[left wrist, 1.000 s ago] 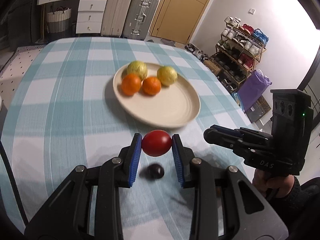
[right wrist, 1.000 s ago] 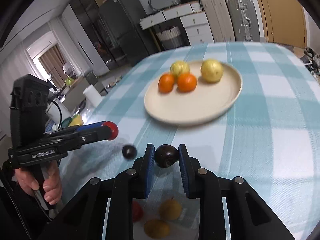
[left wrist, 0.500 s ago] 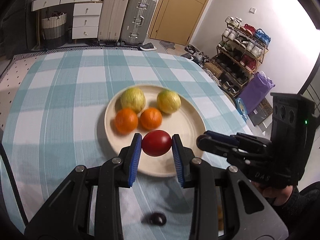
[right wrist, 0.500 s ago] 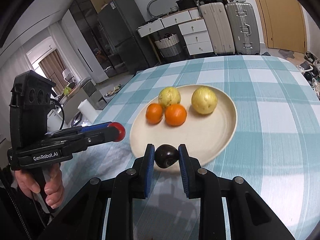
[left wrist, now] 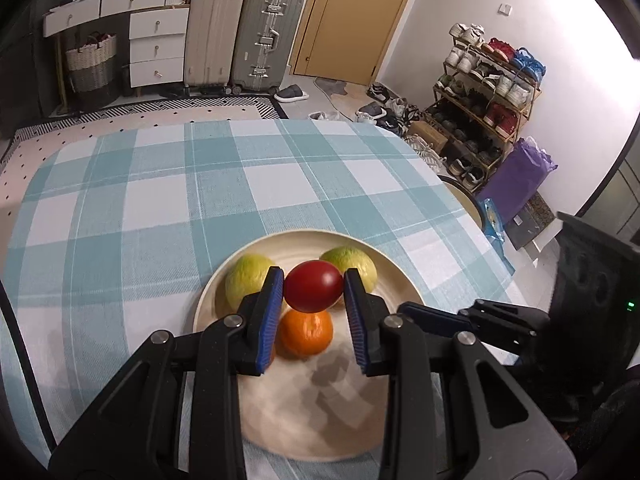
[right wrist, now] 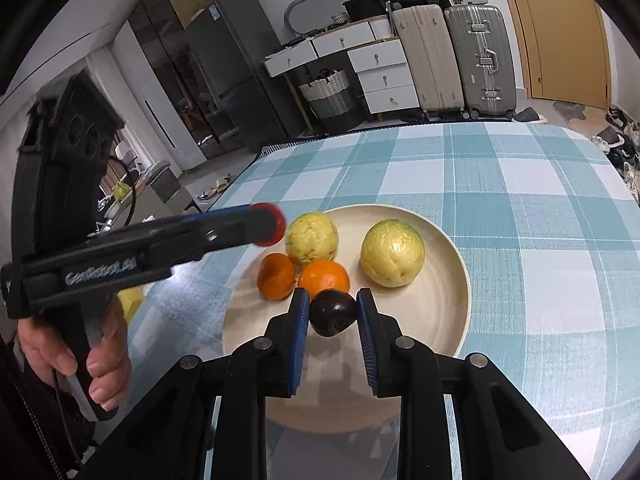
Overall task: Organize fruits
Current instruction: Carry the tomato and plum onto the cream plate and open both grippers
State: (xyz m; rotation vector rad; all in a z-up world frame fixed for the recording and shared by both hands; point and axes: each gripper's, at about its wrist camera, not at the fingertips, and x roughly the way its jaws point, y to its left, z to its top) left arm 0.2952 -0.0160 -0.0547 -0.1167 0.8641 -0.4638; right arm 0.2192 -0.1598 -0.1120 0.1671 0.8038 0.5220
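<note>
A red fruit [left wrist: 314, 286], egg-shaped with its long axis running crosswise from pad to pad, is clamped in the left hand-held gripper [left wrist: 314, 292] above the cream plate [left wrist: 320, 420]. A dark plum [right wrist: 333, 313], its dimpled end pointing down and toward the camera, is clamped in the right hand-held gripper [right wrist: 333, 314], also over the plate near its front half. On the plate lie two oranges [right wrist: 323, 277] side by side, touching, and behind them two yellow-green fruits [right wrist: 392, 253], one at the left and one at the right. The plate rests on a counter [right wrist: 520, 208] covered by a teal-and-white checked cloth.
</note>
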